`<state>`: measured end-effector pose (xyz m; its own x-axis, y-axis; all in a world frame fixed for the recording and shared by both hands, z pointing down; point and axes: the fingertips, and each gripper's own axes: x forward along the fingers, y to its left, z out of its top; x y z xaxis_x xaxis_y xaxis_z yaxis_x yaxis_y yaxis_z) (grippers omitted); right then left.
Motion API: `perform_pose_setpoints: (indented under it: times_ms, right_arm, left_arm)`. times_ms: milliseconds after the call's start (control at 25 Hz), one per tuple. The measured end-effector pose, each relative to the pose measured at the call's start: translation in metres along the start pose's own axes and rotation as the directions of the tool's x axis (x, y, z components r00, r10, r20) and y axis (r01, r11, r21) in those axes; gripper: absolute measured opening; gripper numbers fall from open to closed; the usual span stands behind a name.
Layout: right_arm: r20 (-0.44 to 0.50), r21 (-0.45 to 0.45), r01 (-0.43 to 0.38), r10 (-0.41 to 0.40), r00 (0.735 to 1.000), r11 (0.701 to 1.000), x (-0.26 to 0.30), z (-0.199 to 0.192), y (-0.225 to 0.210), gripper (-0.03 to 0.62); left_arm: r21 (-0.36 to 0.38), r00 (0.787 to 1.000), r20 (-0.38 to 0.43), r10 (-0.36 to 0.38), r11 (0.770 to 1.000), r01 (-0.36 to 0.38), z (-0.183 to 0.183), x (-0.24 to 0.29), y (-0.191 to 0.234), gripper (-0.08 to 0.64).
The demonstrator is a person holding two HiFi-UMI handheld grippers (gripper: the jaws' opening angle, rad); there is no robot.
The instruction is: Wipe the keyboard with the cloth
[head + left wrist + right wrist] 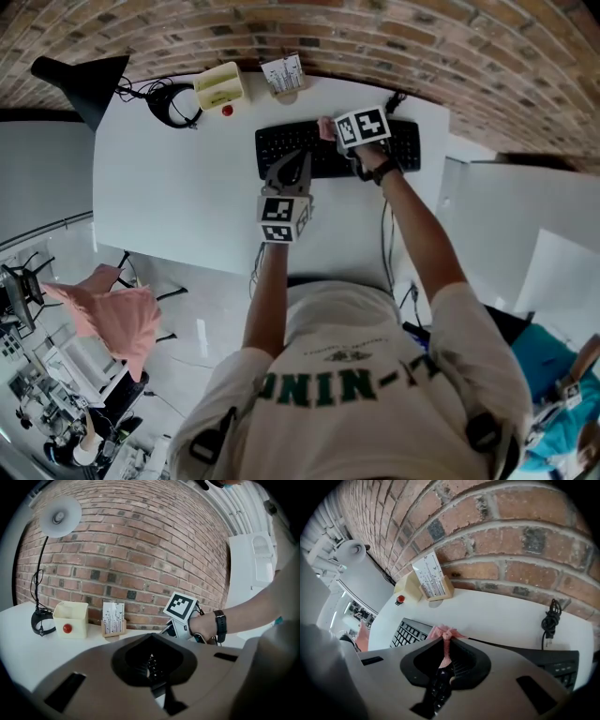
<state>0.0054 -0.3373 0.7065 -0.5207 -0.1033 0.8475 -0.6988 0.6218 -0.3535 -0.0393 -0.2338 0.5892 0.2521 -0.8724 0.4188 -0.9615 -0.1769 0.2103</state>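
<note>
- Head view: black keyboard [281,145] lies flat, keys up, at the far side of the white table [178,187], close to the brick wall [394,37]
- Keyboard's long axis runs left to right, parallel to the wall; its right end is partly covered by the right gripper's marker cube
- Right gripper [330,133] is held over the middle of the keyboard, claw pointing away from the person towards the wall
- Right gripper view: claw pressed together on the pink cloth [445,632]; a bunched tuft shows above the tips and a thin strip runs down between the jaws towards the keys
- Cloth sits at the keyboard's rear edge, roughly mid-length; whether it touches the keys cannot be told
- Left gripper [301,156] points at the keyboard's left half, tips over its near rows, just beside the right gripper
- Left gripper view: claw pressed together at the tips with nothing between them; keys show through the opening behind the tips
- Left of the keyboard, well apart from it: cream box [219,86] with a red button, card holder [284,75], coiled black cable [169,101], and a black lamp [80,80] at the table's far left corner
</note>
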Motion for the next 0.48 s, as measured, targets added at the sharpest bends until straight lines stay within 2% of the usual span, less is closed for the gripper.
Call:
perform_pose_setpoints:
  times_ms: [480]
  right_arm:
    - [0.035,0.041,0.125,-0.126,0.991,0.991,-0.041,-0.015,-0.074,0.034]
  left_arm:
    - [-0.004,0.996,0.003,-0.084,0.996,0.084,0.0,0.019,-0.033,0.003]
